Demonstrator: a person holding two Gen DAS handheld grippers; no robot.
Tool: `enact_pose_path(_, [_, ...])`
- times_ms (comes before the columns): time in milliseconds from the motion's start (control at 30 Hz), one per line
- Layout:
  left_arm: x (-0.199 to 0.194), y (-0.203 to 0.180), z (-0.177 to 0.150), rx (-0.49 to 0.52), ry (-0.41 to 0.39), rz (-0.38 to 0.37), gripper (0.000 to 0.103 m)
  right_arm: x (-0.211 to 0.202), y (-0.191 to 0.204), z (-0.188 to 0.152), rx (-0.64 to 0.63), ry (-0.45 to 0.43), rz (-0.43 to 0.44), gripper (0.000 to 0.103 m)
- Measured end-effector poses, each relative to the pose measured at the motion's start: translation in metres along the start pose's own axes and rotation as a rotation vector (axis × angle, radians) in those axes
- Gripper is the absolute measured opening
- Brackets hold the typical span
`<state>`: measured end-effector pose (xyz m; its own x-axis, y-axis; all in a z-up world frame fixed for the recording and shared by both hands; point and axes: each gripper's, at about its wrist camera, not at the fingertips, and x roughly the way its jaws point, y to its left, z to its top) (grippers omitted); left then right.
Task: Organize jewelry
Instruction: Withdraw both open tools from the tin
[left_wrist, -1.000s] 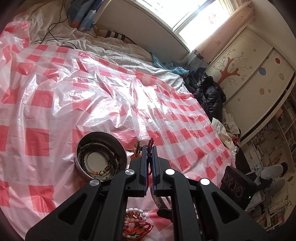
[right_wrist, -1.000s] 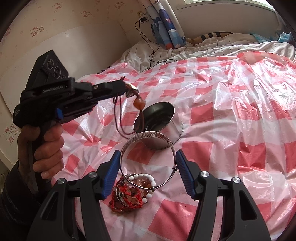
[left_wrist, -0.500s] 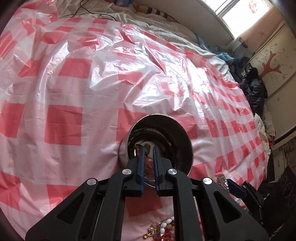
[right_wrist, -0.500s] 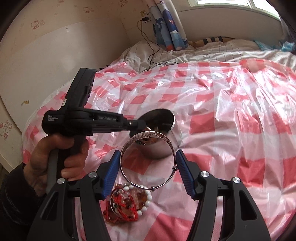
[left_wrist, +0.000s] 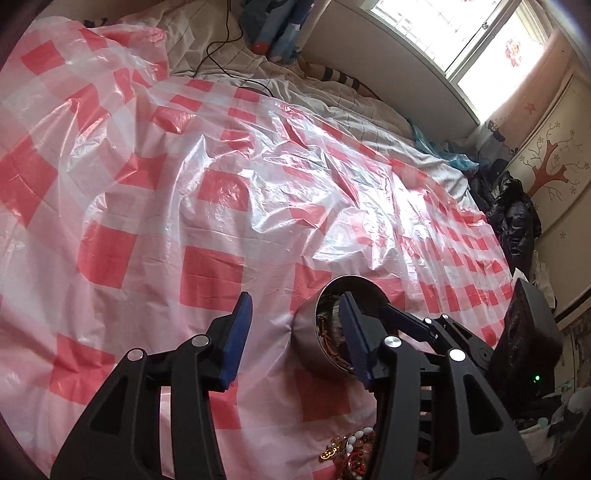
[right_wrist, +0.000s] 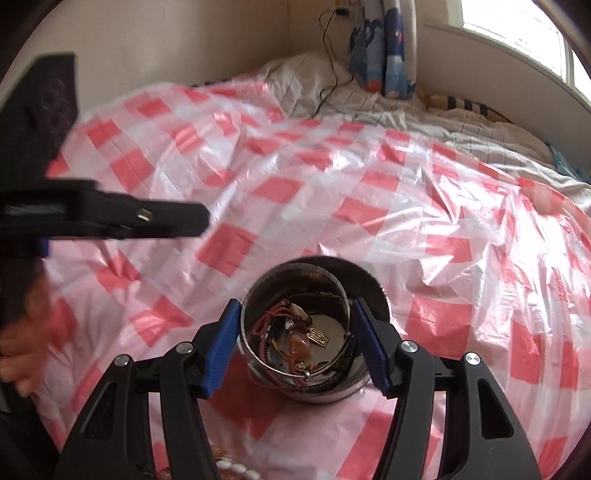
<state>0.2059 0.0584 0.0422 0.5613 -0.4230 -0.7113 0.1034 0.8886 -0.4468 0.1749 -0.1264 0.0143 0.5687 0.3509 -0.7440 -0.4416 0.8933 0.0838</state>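
Several pieces already lie in the steel bowl (right_wrist: 314, 332): a red cord necklace (right_wrist: 275, 321) with an amber pendant (right_wrist: 300, 345), and a gold tag. A heap of beaded bracelets (left_wrist: 351, 452) waits on the checked plastic sheet (left_wrist: 207, 206) near the bowl, so I judge the sorting partly done.

The right gripper (right_wrist: 293, 347) is spread wide over the bowl with a silver bangle (right_wrist: 334, 295) between its blue pads (whether they grip it or have let go, I cannot tell). The left gripper (left_wrist: 293, 343) is spread and empty, left of the bowl
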Motion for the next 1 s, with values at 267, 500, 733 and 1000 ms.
enact_pose_path(267, [-0.004, 0.004, -0.003, -0.006, -0.001, 0.001, 0.052, -0.004, 0.001, 0.008, -0.140, 0.022, -0.029, 0.068])
enact_pose_path(500, [-0.002, -0.009, -0.013, 0.042, 0.030, 0.011, 0.054, -0.043, -0.029, -0.010, 0.024, -0.018, -0.076, 0.081])
enact_pose_path(733, [-0.010, -0.039, -0.040, 0.184, 0.006, 0.098, 0.068, -0.077, -0.031, -0.076, 0.187, 0.011, -0.085, 0.088])
enact_pose_path(1000, [-0.036, -0.052, -0.074, 0.329, -0.126, 0.315, 0.087, -0.082, -0.016, -0.093, 0.232, -0.013, -0.041, 0.090])
